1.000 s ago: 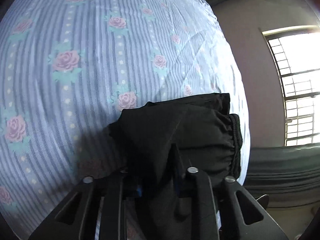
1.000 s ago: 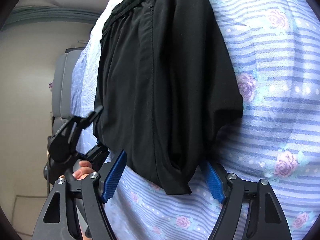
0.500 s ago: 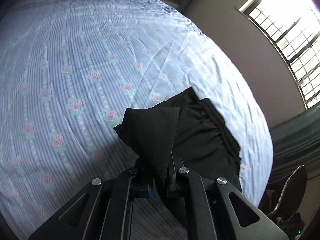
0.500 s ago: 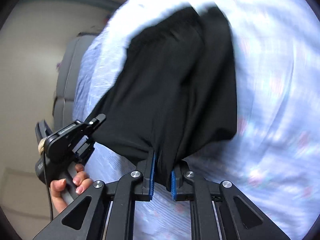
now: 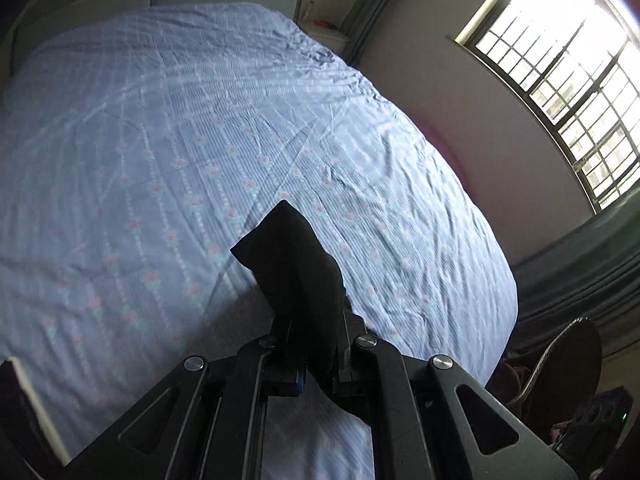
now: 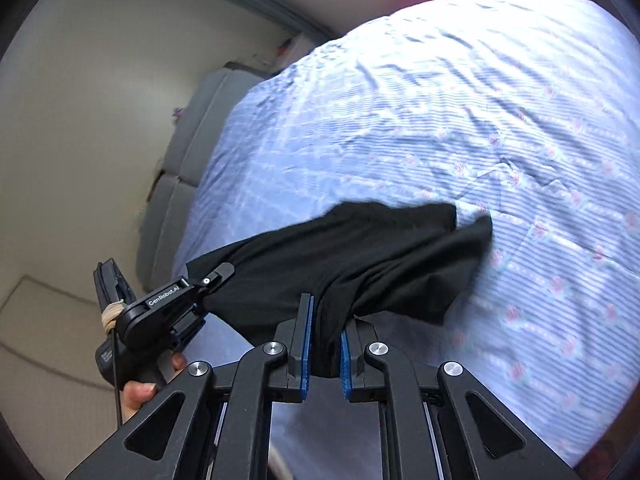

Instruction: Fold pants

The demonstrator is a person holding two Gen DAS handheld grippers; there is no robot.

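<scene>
Your right gripper (image 6: 325, 344) has its blue pads (image 6: 307, 344) pinched tight on a bunched fold of the black pants (image 6: 360, 256), and your left gripper (image 5: 316, 344) is clamped just as narrowly on another part of the same cloth (its fingers grip the pants' edge in the right wrist view). The pants hang stretched between the two, above the striped, rose-printed bedsheet (image 5: 160, 160). Beyond the bed stand a grey headboard (image 6: 188, 148) and a barred window (image 5: 568, 80)
</scene>
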